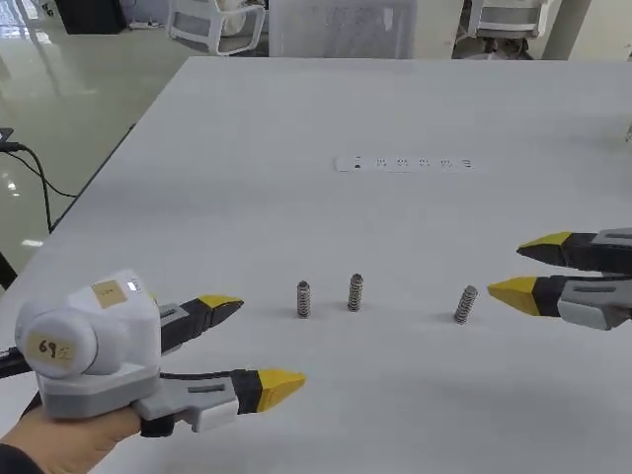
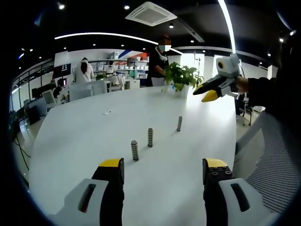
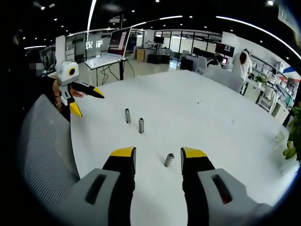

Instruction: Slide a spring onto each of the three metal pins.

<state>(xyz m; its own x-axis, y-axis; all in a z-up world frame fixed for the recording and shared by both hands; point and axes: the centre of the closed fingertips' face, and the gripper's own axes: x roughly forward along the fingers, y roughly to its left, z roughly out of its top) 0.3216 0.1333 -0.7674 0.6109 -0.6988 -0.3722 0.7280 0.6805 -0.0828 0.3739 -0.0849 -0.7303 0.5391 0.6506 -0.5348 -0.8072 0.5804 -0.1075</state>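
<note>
Three small metal springs stand in a row on the white table. The left spring and the middle spring are upright and close together. The right spring stands apart and leans a little. Any pins inside them are hidden. My right gripper is open, its yellow tips just right of the leaning spring, which sits just ahead of the gap between its jaws. My left gripper is open and holds nothing, left of and nearer than the row, jaws wide.
A white power strip lies flat on the table farther back. The table's left edge drops to a glossy floor with a black cable. White chairs stand at the far side. A potted plant sits at one table end.
</note>
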